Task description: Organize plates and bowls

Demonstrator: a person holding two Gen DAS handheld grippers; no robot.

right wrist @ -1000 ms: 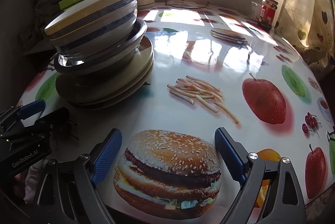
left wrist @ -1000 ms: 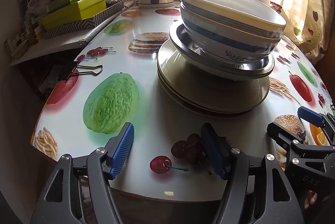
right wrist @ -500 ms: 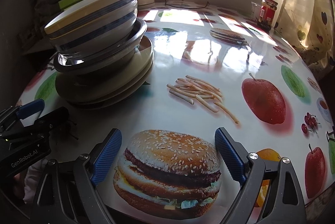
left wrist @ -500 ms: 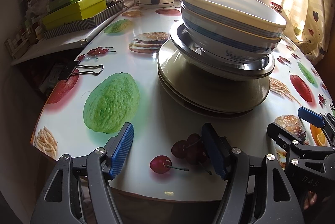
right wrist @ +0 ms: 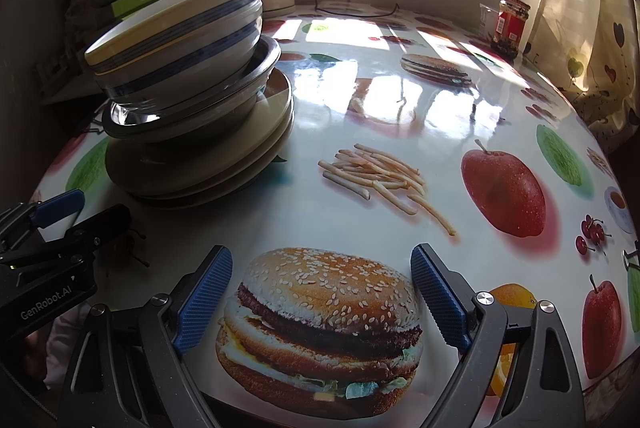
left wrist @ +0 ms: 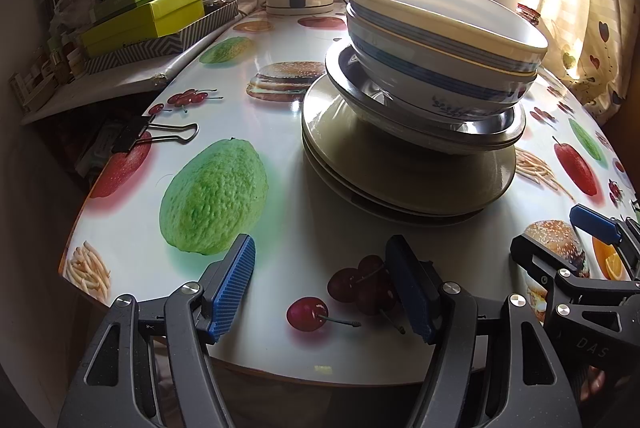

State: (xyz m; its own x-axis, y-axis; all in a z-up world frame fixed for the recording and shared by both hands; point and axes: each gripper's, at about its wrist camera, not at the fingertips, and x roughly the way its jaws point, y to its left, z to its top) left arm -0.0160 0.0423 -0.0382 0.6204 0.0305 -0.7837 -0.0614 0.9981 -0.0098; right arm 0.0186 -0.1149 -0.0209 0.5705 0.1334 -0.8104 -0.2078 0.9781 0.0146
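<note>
Bowls (right wrist: 176, 40) stacked; left tongs (right wrist: 60, 220) read "GenRobot.AI".

Both wrist views look down-forward from the table's (left wrist: 280, 212) near edge, sharing the dish stack (left wrist: 420, 100) (right wrist: 192, 100).

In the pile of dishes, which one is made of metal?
The steel bowl in the middle: shiny and reflective, under the two blue-striped bowls, above the beige plates.
</note>
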